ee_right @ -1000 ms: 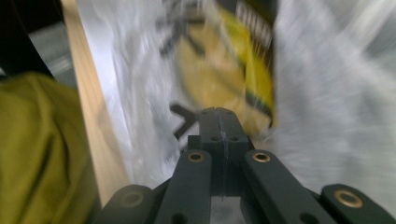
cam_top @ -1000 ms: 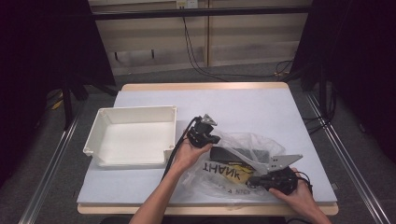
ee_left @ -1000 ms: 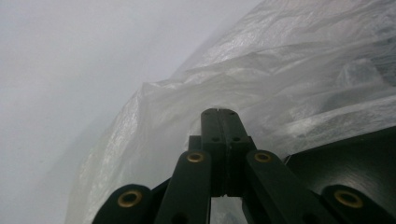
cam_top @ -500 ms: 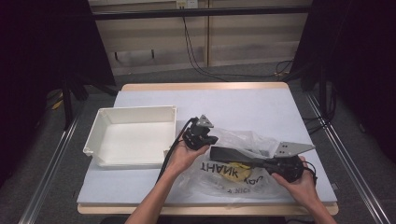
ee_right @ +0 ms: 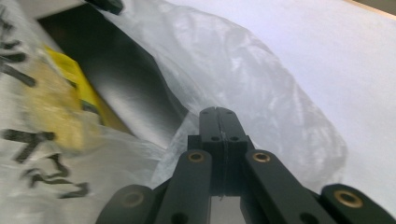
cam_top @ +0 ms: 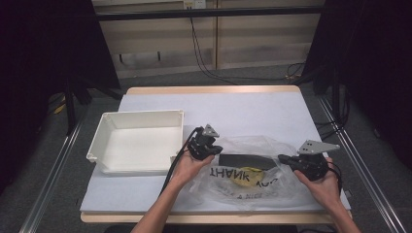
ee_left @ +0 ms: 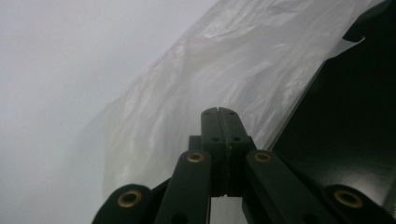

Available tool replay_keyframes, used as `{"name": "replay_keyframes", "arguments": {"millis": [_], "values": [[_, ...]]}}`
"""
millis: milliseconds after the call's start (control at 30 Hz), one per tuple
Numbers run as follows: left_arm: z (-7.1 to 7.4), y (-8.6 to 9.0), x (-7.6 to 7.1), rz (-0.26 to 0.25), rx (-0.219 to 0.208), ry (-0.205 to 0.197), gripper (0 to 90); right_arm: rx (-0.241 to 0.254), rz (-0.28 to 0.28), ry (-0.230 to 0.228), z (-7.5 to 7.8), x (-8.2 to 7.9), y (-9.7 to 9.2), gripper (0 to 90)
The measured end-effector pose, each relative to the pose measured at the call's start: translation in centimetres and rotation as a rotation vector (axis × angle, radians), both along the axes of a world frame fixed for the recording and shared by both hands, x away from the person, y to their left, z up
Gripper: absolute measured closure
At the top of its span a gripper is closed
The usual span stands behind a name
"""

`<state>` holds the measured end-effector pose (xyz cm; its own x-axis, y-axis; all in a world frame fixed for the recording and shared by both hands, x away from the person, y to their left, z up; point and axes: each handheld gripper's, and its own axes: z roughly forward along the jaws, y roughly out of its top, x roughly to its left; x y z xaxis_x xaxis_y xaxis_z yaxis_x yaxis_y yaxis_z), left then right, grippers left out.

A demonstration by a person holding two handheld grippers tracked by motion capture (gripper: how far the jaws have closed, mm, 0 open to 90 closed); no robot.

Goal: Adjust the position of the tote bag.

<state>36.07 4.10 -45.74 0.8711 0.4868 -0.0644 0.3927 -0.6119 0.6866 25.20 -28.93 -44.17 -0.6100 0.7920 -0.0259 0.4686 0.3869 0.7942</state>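
White cloth covers the counter (cam_top: 252, 111) under my hands, with dark floor and cables beyond its far edge.

My left claw (cam_top: 212, 149) has its jaws pressed together; in the left gripper view (ee_left: 218, 114) their tips sit against the thin film of the plastic bag (cam_top: 252, 174), at the bag's left rim, though I cannot tell whether any film is pinched between them. My right claw (cam_top: 284, 158) is likewise closed tight, and in the right gripper view (ee_right: 218, 113) its tips lie at the crumpled film of the bag's right rim, just by the mouth; whether film is caught there I cannot tell either.

Between the two claws the bag lies flat on the counter, clear plastic with black lettering and a yellow print (cam_top: 248, 175). Inside the bag, toward its far side, shows a flat black object (cam_top: 243, 160).

Left of the bag, just beyond my left hand (cam_top: 187, 167), stands a white tray (cam_top: 102, 145), near but apart from it.
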Motion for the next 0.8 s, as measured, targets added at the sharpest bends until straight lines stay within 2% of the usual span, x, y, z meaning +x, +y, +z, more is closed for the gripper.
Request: {"name": "replay_keyframes", "arguments": {"millis": [33,67,133,200,233,267,333,367,400,433,467,500,600,667,700,800], "values": [[-0.3,-0.1,-0.1,0.007,-0.012,0.000,90.0,-0.006,-0.028,-0.003,-0.1,0.5,-0.3,90.0],[-0.4,0.0,0.0,-0.001,0.000,-0.004,90.0,-0.024,-0.039,-0.001,-0.3,0.7,-0.4,90.0],[-0.7,-0.1,0.0,-0.002,-0.001,0.000,90.0,-0.024,-0.040,0.011,-0.5,1.0,-0.6,90.0],[-0.9,0.1,0.1,0.005,0.019,0.006,90.0,-0.025,-0.045,0.022,-1.0,1.6,-0.8,90.0],[-1.1,0.2,0.2,0.003,0.018,0.018,90.0,-0.003,-0.052,0.037,-1.5,2.1,-1.2,90.0],[-1.6,0.2,0.1,0.012,0.022,0.007,90.0,-0.001,-0.057,0.044,-1.7,2.2,-1.3,90.0],[-1.8,0.1,0.0,0.010,0.013,0.012,90.0,-0.007,-0.059,0.051,-2.1,2.4,-1.5,90.0],[-1.8,0.1,0.0,0.002,0.036,0.013,90.0,-0.009,-0.060,0.063,-2.5,2.6,-1.6,90.0],[-1.8,0.0,-0.2,0.014,0.045,0.002,90.0,-0.009,-0.059,0.089,-3.4,2.9,-1.8,90.0],[-1.7,-0.2,-0.3,0.014,0.052,-0.009,90.0,-0.009,-0.059,0.089,-3.4,2.9,-1.8,90.0],[-1.6,-0.4,-0.5,-0.002,0.066,-0.020,90.0,-0.012,-0.060,0.111,-4.0,3.1,-1.9,90.0],[-1.7,-0.4,-0.7,-0.015,0.069,-0.026,90.0,-0.010,-0.057,0.113,-4.1,3.2,-1.9,90.0],[-1.8,-0.2,-0.7,0.004,0.050,-0.012,90.0,0.002,-0.068,0.116,-4.3,3.3,-2.2,90.0],[-1.8,-0.1,-0.7,-0.002,0.056,-0.028,90.0,0.007,-0.072,0.121,-4.4,3.4,-2.3,90.0],[-2.0,-0.1,-0.9,0.006,0.042,-0.033,90.0,-0.011,-0.085,0.115,-4.4,3.3,-2.2,90.0],[-2.0,0.0,-0.9,0.009,0.030,-0.031,90.0,-0.023,-0.083,0.105,-4.3,3.2,-2.1,90.0]]}}
